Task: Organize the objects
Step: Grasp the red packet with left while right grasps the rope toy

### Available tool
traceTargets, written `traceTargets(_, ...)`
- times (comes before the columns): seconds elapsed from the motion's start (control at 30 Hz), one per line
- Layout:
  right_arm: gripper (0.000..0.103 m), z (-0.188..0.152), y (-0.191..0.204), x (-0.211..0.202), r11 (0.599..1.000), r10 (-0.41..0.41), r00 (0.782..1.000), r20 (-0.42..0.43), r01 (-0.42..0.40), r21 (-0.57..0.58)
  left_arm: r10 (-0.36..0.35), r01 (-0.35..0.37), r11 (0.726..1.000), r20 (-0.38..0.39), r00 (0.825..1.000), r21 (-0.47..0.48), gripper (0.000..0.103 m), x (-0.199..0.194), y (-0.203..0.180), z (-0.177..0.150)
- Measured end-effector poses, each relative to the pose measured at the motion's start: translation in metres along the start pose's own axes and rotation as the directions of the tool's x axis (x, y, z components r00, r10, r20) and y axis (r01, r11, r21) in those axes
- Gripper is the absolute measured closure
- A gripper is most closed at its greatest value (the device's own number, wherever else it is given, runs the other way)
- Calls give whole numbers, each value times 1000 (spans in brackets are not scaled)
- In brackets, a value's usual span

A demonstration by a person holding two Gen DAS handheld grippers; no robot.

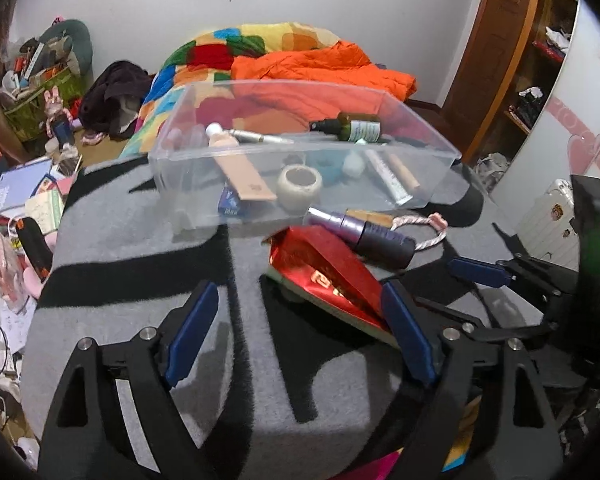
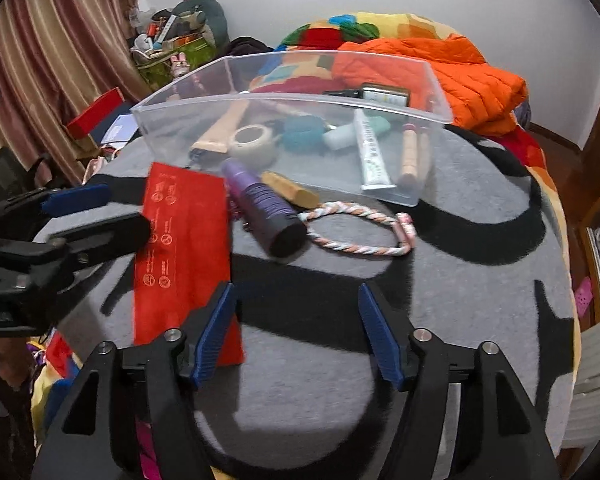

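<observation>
Orange quilt [image 1: 324,76] at upper centre, patchwork blanket [image 1: 220,48] behind it, striped curtain [image 2: 56,48] upper left, wooden door [image 1: 496,52] upper right, white suitcase [image 1: 552,216] at right edge, cluttered floor lower left

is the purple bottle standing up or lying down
Lying down: the purple cylindrical bottle rests on its side on the grey and black blanket, outside the clear plastic bin.

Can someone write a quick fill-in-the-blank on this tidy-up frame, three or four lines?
1. The clear plastic bin stands on a grey and ____ patterned blanket.
2. The purple cylindrical bottle lies ____ the bin.
3. The twisted pink-and-white rope loop lies beside the bottle's ____ cap end.
4. The flat red packet lies nearest the ____ gripper.

Missing words: black; outside; dark; left
</observation>
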State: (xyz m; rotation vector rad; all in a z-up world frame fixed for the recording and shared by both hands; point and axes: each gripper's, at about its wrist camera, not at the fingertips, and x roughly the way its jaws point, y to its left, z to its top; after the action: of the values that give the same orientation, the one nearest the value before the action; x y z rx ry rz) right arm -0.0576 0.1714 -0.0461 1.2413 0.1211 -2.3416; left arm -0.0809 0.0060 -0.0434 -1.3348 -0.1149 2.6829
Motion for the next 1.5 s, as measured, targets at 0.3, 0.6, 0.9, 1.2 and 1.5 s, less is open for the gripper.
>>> traceTargets(0.3,39,-7,22,-2,998,27,1000,1,-27,-63,-23,21,998,-22,999,-63,19,18,9,9)
traceTargets(0.6,39,12,-37,-9,994,-71,997,31,68,81,-47,44,996,-42,998,-72,38,36,2,20)
traceTargets(0.9,70,36,-59,20,986,-114,993,-9,114,124,-39,35,995,-49,998,-97,54,46,0,17)
traceTargets(1.2,92,28,-49,18,988,-129,991,29,126,88,-18,18,996,-2,1000,-90,72,37,3,12)
traceTargets(1.5,93,26,-46,-9,988,-123,988,92,113,101,-36,40,995,42,998,-91,83,9,2,6)
